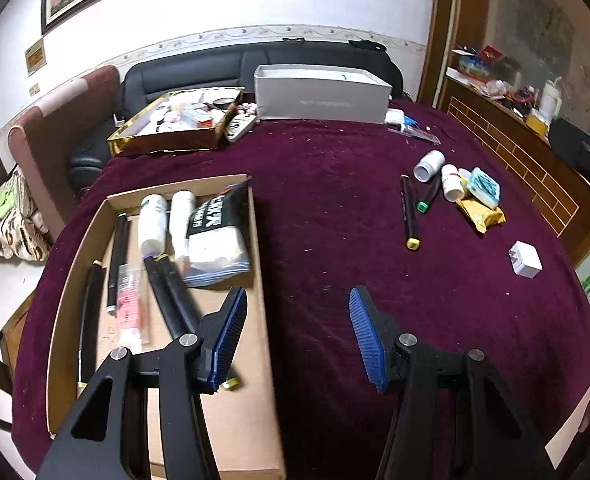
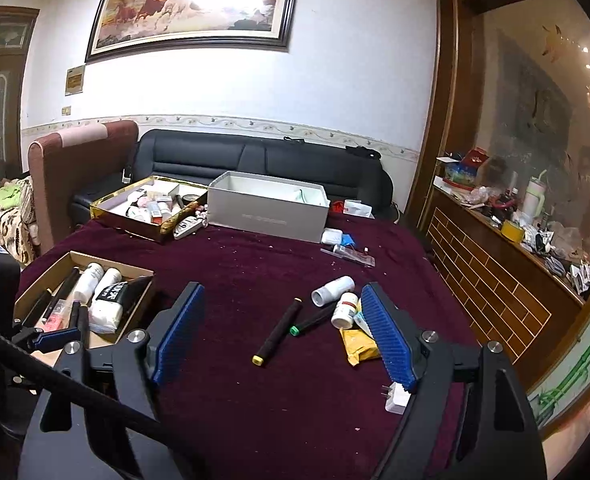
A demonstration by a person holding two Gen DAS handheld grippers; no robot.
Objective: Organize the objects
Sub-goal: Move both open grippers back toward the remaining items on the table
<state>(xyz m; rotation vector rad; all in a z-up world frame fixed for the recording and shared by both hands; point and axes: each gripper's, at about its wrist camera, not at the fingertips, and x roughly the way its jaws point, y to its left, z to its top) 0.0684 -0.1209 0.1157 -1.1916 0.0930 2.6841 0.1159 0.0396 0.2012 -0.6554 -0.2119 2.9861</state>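
Right gripper (image 2: 283, 336) wide apart over black, yellow-capped marker (image 2: 278, 333).

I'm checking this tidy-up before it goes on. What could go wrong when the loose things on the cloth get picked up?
The yellow-capped marker and white bottles lie on their sides and might roll off. The bottles, green-capped pen and yellow packet are bunched, so the open right gripper may knock neighbours.

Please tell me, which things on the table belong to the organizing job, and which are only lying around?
Job: cardboard tray, yellow-tipped marker, green-tipped pen, two white bottles, yellow packet, white charger.

Lying about: gold box, grey box, car key.
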